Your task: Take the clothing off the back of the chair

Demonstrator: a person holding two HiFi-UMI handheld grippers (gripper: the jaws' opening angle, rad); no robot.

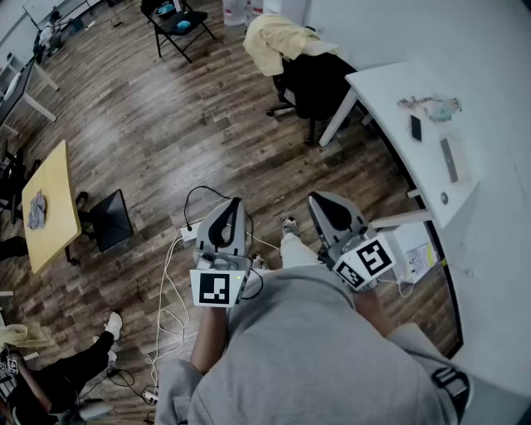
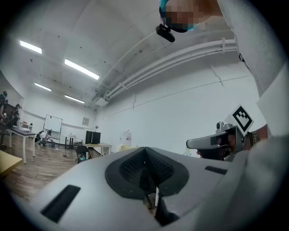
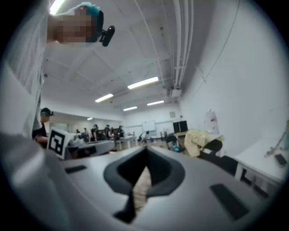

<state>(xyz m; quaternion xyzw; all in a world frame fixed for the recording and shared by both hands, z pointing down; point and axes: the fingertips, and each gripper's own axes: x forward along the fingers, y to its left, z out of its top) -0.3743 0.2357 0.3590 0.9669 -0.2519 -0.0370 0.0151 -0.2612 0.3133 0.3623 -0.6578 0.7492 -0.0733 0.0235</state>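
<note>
A pale yellow piece of clothing [image 1: 278, 41] is draped over the back of a black office chair [image 1: 319, 87] at the far side of the wooden floor, beside a white table [image 1: 390, 83]. In the right gripper view the clothing [image 3: 196, 140] and chair [image 3: 216, 146] appear ahead to the right, well out of reach. Both grippers are held close to the person's body, pointing level towards the chair. My left gripper [image 1: 235, 203] [image 2: 145, 149] is shut with nothing in it. My right gripper [image 1: 319, 199] [image 3: 146, 150] also has its jaws together and holds nothing.
A phone [image 1: 416, 127] and a long grey bar [image 1: 450, 159] lie on the white table. A black folding chair [image 1: 178, 25] stands at the back, a yellow table [image 1: 50, 207] and black case [image 1: 112, 220] at left. Cables [image 1: 174, 282] trail by the person's feet.
</note>
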